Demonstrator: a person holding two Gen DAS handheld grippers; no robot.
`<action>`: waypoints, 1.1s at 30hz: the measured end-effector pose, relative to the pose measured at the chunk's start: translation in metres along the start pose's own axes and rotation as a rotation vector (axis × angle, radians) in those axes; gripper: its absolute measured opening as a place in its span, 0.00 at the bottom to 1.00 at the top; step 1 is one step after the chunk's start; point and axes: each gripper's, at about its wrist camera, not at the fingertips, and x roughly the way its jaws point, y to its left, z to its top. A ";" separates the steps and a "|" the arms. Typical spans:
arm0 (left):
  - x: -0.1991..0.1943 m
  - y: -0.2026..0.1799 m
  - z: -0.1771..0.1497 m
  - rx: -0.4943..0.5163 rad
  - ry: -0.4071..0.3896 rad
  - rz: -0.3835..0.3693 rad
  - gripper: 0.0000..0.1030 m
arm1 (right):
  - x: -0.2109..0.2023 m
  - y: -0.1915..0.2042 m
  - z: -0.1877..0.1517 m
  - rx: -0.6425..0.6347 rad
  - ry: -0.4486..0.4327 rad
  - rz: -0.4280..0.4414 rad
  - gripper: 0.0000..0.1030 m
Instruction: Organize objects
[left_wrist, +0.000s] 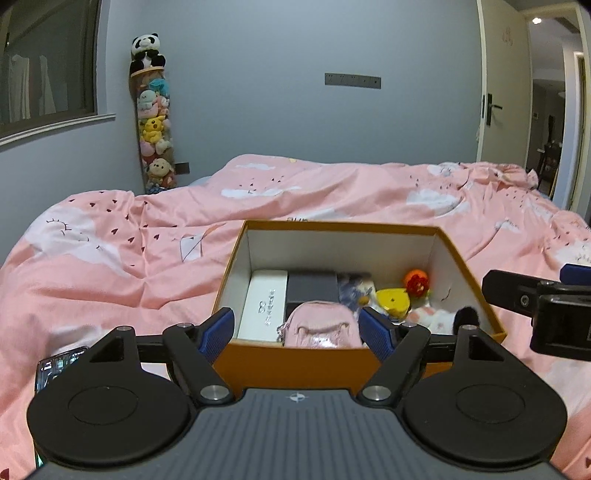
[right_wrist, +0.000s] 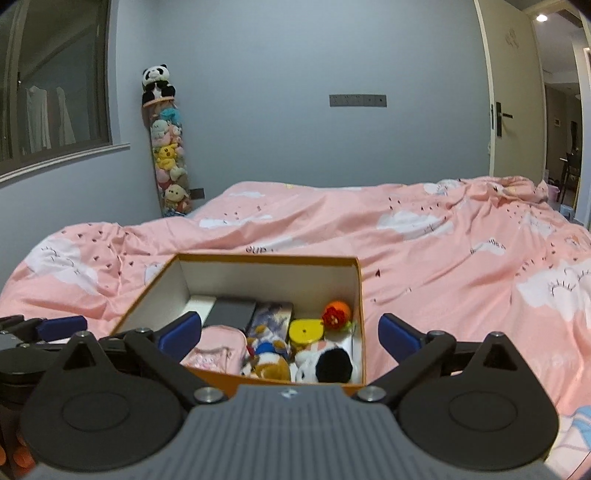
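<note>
An orange box (left_wrist: 258, 363) (right_wrist: 147, 295) with white inner walls lies on the pink bed. Inside it I see a white case (left_wrist: 264, 302), a dark grey case (left_wrist: 312, 288) (right_wrist: 231, 314), a small pink backpack (left_wrist: 319, 326) (right_wrist: 216, 352), a yellow toy (left_wrist: 393, 301) (right_wrist: 304, 332), an orange-red plush (left_wrist: 416, 282) (right_wrist: 336, 314) and a white plush with a black ear (right_wrist: 325, 363). My left gripper (left_wrist: 297, 328) stands open over the box's near wall, nothing between its pads. My right gripper (right_wrist: 290, 332) is open above the box's near right corner, holding nothing.
The pink quilt (left_wrist: 332, 192) (right_wrist: 443, 258) covers the bed all around the box. A phone (left_wrist: 59, 365) lies on the quilt at the near left. A tall tube of plush toys (left_wrist: 155, 129) (right_wrist: 170, 162) stands against the far wall. A door (left_wrist: 502, 85) is open at the right.
</note>
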 end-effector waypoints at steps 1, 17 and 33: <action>0.002 0.000 -0.001 0.002 0.004 0.002 0.87 | 0.003 -0.001 -0.003 0.000 0.008 -0.007 0.99; 0.022 0.004 -0.013 -0.018 0.090 0.021 0.87 | 0.030 -0.007 -0.021 -0.010 0.066 -0.033 0.99; 0.012 -0.001 -0.012 0.008 0.096 -0.006 0.87 | 0.021 -0.002 -0.018 -0.031 0.054 -0.021 0.99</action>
